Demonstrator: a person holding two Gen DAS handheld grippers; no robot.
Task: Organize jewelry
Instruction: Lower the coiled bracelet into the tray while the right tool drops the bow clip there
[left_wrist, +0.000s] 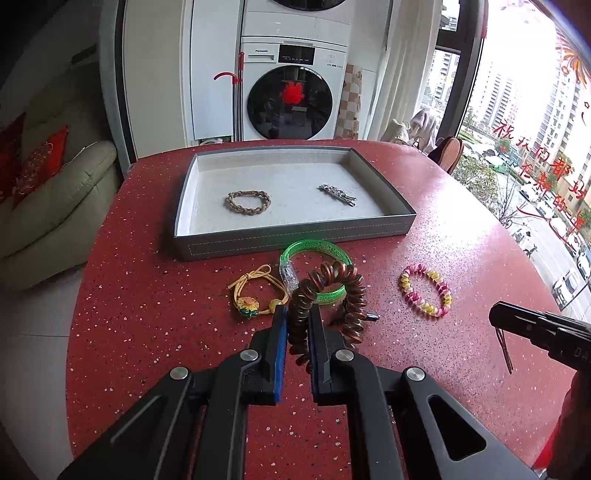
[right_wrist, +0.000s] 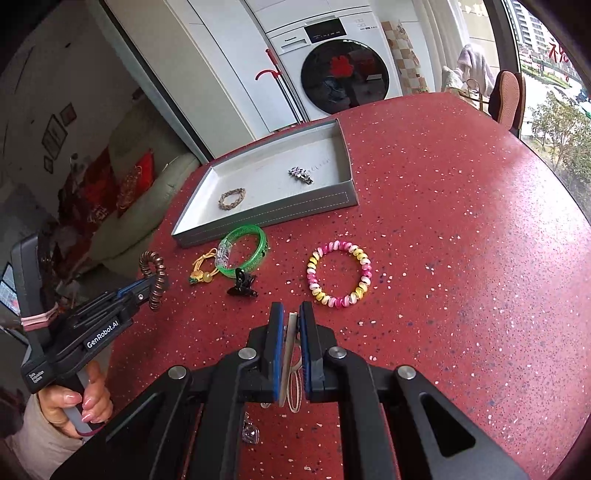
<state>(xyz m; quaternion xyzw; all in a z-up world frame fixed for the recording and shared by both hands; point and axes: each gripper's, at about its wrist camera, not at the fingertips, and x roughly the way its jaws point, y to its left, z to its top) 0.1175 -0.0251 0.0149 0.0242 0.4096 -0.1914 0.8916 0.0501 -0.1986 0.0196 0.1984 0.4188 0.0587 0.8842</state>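
Ahead of me the red speckled tabletop (right_wrist: 461, 229) lay bare on its right side, giving open passage. The shallow grey tray (left_wrist: 291, 236) had free floor between the braided brown bracelet (left_wrist: 247, 202) and the silver hair clip (left_wrist: 338, 194), which lay well apart. In front of the tray's near wall, a green bangle (right_wrist: 245, 247), a yellow cord tie (right_wrist: 202, 269), a small black claw clip (right_wrist: 242, 285) and a pink-and-yellow spiral band (right_wrist: 339, 273) cluttered the approach.
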